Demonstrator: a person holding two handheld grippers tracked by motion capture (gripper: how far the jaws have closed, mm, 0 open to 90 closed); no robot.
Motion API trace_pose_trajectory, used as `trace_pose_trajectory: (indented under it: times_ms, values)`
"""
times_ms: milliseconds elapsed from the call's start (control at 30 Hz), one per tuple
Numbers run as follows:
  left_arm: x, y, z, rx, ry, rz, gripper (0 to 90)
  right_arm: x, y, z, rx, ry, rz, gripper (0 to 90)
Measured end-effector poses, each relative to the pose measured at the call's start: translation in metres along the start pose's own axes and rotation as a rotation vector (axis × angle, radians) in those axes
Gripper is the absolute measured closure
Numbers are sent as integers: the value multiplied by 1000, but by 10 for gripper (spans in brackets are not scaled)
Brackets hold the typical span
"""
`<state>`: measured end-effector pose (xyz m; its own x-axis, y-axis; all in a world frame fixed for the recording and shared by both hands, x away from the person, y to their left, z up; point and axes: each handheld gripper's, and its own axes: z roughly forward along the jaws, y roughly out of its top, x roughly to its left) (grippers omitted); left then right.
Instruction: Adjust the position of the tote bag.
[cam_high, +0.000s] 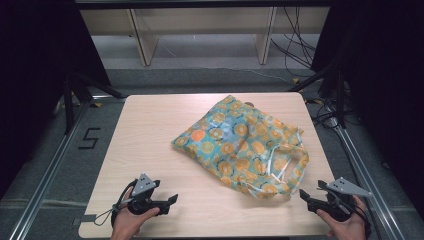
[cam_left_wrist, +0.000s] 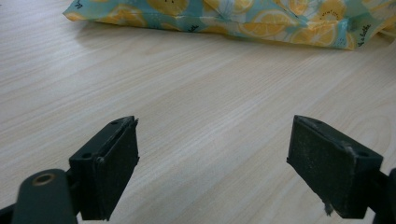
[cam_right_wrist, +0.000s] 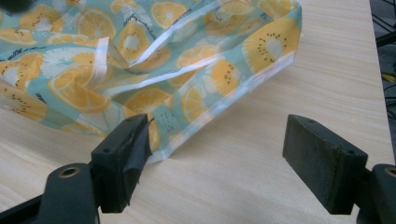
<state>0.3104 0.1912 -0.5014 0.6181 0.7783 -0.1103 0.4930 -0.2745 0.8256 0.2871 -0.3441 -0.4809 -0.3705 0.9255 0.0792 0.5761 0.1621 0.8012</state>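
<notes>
From the high view we see a bag (cam_high: 243, 146) printed with orange slices lying crumpled on the table (cam_high: 150, 140), right of centre, its handles toward 4 o'clock. Our left gripper (cam_high: 171, 202) sits at 7 o'clock near the front edge, jaws parted and holding nothing, well apart from the bag. Our right gripper (cam_high: 306, 192) sits at 5 o'clock, jaws spread too, just beside the bag's near corner.

In the left gripper view we look between released jaws at bare wood; the bag (cam_left_wrist: 224, 18) stretches across 12 o'clock, well apart from the pads.

In the right gripper view our jaws stand released. The bag (cam_right_wrist: 140, 70) spreads from 9 to 1 o'clock, and its white-trimmed edge runs close by the left pad (cam_right_wrist: 126, 158); we cannot tell whether they touch. The right pad (cam_right_wrist: 322, 158) hangs over bare table.
</notes>
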Motion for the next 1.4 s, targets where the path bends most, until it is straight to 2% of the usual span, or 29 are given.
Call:
trace_pose_trajectory:
  times_ms: [33, 67, 133, 167, 333, 367, 433, 467, 533, 567, 633, 700, 733, 767, 800, 833, 867, 900, 967, 1000, 1033, 1067, 1133, 1200, 1233, 1267, 1300, 1333, 1400]
  values:
    - [0, 0, 0, -1, -1, -2, 151, 0, 0, 0, 2, -3, -4, 241]
    - [0, 0, 0, -2, 0, -3, 151, -3, 0, 1, -3, -4, -35, 241]
    - [-1, 0, 0, 0, 2, -24, 151, -1, 0, 0, 5, -15, -8, 241]
    - [0, 0, 0, 0, 1, -6, 152, -4, 0, 2, -5, -23, -40, 242]
    - [-1, 0, 0, -1, -2, -36, 152, -5, 1, 0, -2, -12, -43, 243]
    - [1, 0, 0, -3, -1, -16, 152, -5, 1, 1, 4, -3, -32, 243]
    - [1, 0, 0, 0, 1, -17, 151, -6, 1, 3, 2, -18, -46, 244]
    - [0, 1, 1, -3, 1, -24, 152, -6, 1, 3, -1, 1, -25, 245]
    - [0, 1, 1, -2, 1, -22, 151, -7, 2, 4, 9, -15, -30, 246]
    - [2, 1, 1, -1, 0, -12, 151, -4, 3, 4, 8, -8, 5, 247]
    - [3, 1, 0, 22, 8, -21, 152, -6, 6, 6, 0, -7, 7, 248]
    - [2, 2, 1, 13, 14, -32, 151, -6, 8, 7, 3, -7, 16, 248]
    - [1, 2, 3, 10, 10, -47, 151, -9, 11, 9, -6, -9, 0, 248]
    - [0, 3, 5, 2, 6, -42, 151, -13, 15, 11, -11, 2, -25, 248]
    - [-1, 3, 5, 10, 6, -46, 151, -16, 19, 14, -13, -13, -39, 247]
    - [-3, 3, 7, 4, 0, -51, 151, -15, 23, 15, -9, -12, 4, 248]
    - [-3, 3, 7, 14, 1, -37, 151, -18, 26, 19, -13, -25, -10, 248]
    - [-4, 3, 8, 8, -6, -43, 151, -22, 31, 21, -24, -24, -32, 248]
    - [-4, 3, 9, 9, -6, -30, 151, -27, 40, 26, -26, -25, -37, 249]
    - [-3, 4, 8, 11, -4, -24, 151, -25, 45, 29, -16, -39, -1, 251]
    - [-2, 3, 7, 12, 3, -25, 151, -32, 50, 33, -33, -39, -50, 251]
    - [-1, 3, 7, 18, 4, -39, 151, -34, 55, 37, -31, -43, -49, 252]
    - [2, 2, 5, 32, 12, -32, 151, -41, 63, 45, -33, -30, -29, 254]
    - [2, 1, 5, 13, 8, -49, 151, -43, 70, 55, -10, -57, 2, 254]
    - [3, 1, 4, 8, 16, -51, 151, -48, 74, 60, -3, -57, -29, 255]
    - [4, 2, 4, 9, 14, -39, 151, -50, 77, 64, 4, -61, -32, 266]
    - [3, 1, 4, 11, 11, -56, 151, -52, 79, 69, 19, -60, -37, 300]
    - [3, 1, 4, 14, 13, -52, 151, -54, 81, 73, 35, -64, -57, 331]
    - [2, 1, 4, 18, 11, -45, 151, -57, 82, 79, 74, -73, -48, 400]
